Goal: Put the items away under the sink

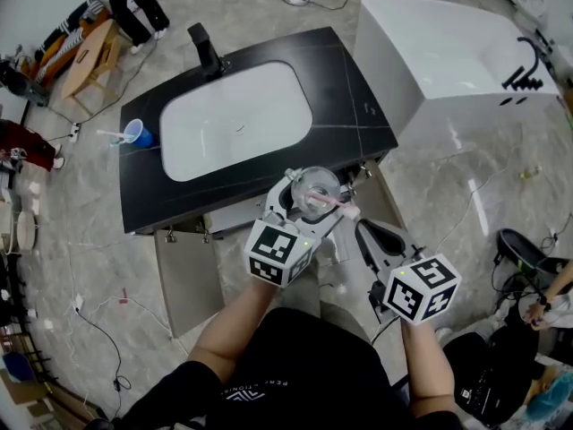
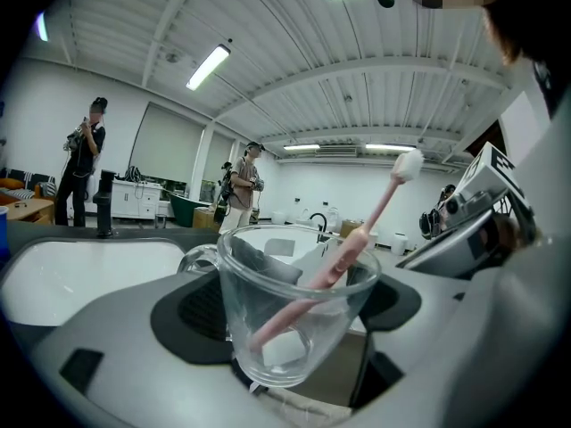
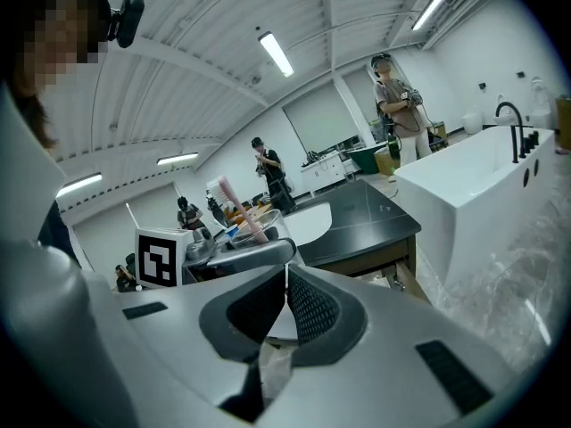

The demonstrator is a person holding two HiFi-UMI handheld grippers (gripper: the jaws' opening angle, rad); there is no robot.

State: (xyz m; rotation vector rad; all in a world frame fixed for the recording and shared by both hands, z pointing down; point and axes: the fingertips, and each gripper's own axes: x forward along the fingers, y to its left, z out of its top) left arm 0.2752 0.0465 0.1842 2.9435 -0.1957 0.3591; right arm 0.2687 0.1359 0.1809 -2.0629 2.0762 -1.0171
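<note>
A clear glass cup [image 1: 316, 189] with a pink toothbrush [image 1: 333, 205] in it hangs just in front of the black vanity's [image 1: 358, 106] front edge, over the open cabinet. My left gripper [image 1: 312, 197] is shut on the cup; in the left gripper view the glass cup [image 2: 285, 328] sits between the dark pads, and the toothbrush [image 2: 357, 248] leans up to the right. My right gripper [image 1: 374, 238] is lower right of it, apart from the cup. Its pads [image 3: 308, 306] meet, with nothing between them. The left gripper's cube [image 3: 159, 257] and toothbrush [image 3: 237, 209] show beyond.
The white basin [image 1: 235, 115] and a black faucet [image 1: 206, 52] are set in the counter. A blue cup [image 1: 140, 133] stands at its left edge. Cabinet doors [image 1: 186, 280] hang open below. A white bathtub [image 1: 448, 52] stands right. Cables lie on the floor, and people stand at the back.
</note>
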